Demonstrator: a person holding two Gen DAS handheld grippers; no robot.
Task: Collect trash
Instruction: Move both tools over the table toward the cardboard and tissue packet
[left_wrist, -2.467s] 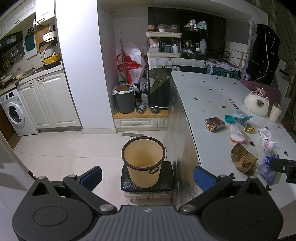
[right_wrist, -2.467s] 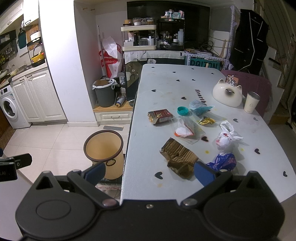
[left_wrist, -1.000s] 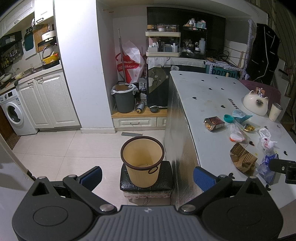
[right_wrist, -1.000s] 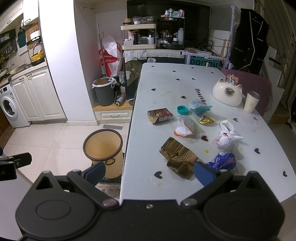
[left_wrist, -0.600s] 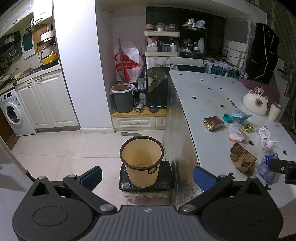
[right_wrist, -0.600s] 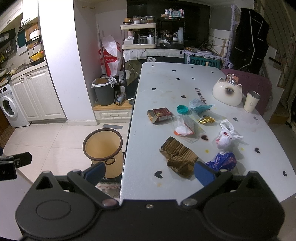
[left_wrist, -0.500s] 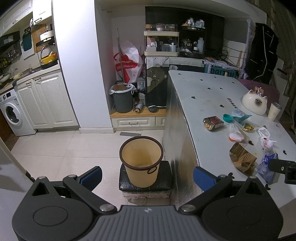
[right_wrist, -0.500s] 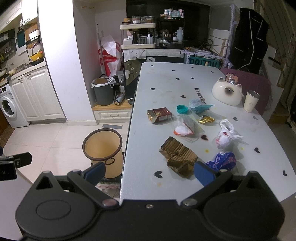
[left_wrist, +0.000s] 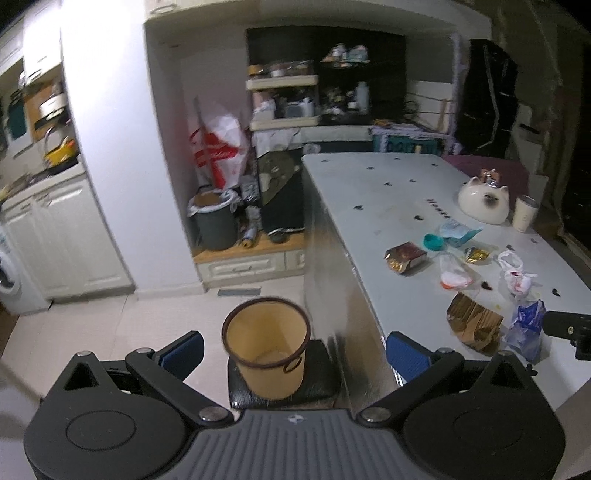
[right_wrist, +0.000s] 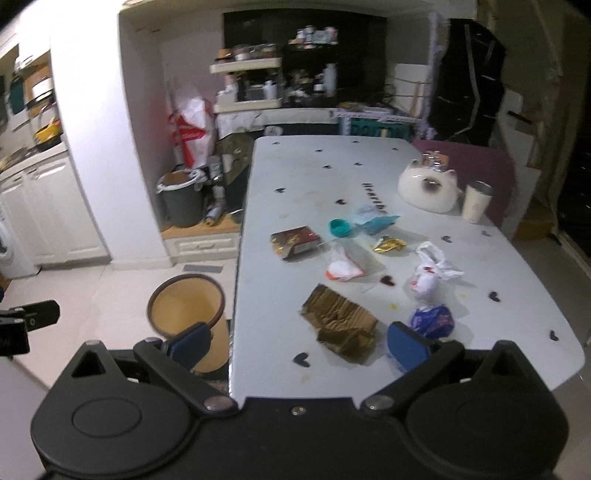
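The blue-padded fingers (left_wrist: 183, 349) of the left gripper (left_wrist: 295, 352) and of the right gripper (right_wrist: 301, 343) are spread wide, nothing held. A round tan bin (left_wrist: 266, 347) with a dark rim is seen on a black cushioned stool (left_wrist: 321, 376) beside the table (right_wrist: 295, 177). Crumpled brown paper (right_wrist: 341, 325), a knotted blue bag (right_wrist: 432, 319) and a white bag (right_wrist: 428, 277) lie on the smooth white top.

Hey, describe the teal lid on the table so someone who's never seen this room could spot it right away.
Start at the long white table with small dark heart marks. Among the litter near its middle, the teal lid lies between the brown-and-gold snack packet and a crumpled blue wrapper. It is the only round, solid teal piece there.
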